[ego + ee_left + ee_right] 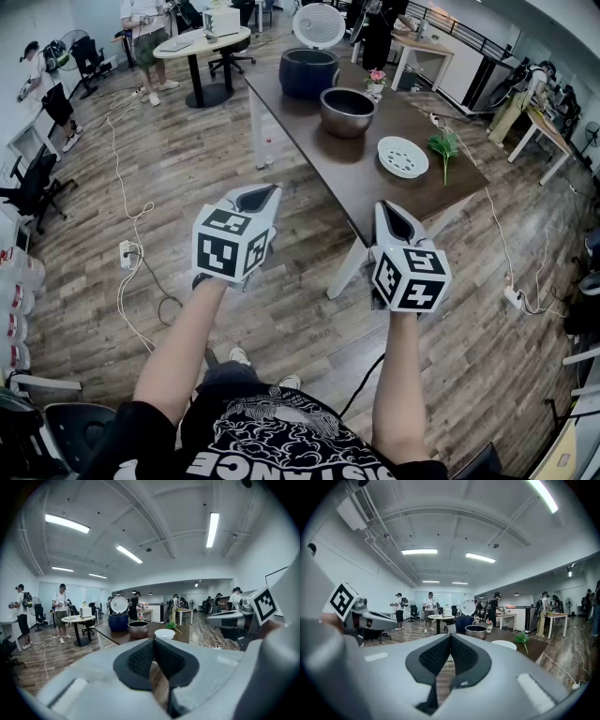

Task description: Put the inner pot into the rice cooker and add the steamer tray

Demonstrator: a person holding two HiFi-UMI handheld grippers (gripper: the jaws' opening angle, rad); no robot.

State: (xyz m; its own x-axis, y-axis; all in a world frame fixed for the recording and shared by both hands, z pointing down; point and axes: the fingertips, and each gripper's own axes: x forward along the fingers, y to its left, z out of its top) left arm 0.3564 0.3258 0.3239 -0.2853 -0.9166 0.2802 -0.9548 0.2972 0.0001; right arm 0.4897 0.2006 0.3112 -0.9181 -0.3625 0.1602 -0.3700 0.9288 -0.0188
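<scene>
On the dark brown table [356, 164] ahead stand a dark blue rice cooker [308, 71] with its white lid raised, a metal inner pot [348, 112] in front of it, and a white perforated steamer tray [403, 157] nearer me. My left gripper [264, 194] and right gripper [390, 217] are held over the floor, well short of the table, both shut with nothing between the jaws. From the left gripper view the cooker [119, 620], pot [138, 629] and tray [164, 633] sit far off; the right gripper view shows the pot [476, 632] and tray [504, 644].
A small pink flower pot [376, 82] and a green sprig [443, 145] also lie on the table. Cables and a power strip [127, 254] run over the wooden floor at left. A round white table [200, 42], office chairs and several people stand farther back.
</scene>
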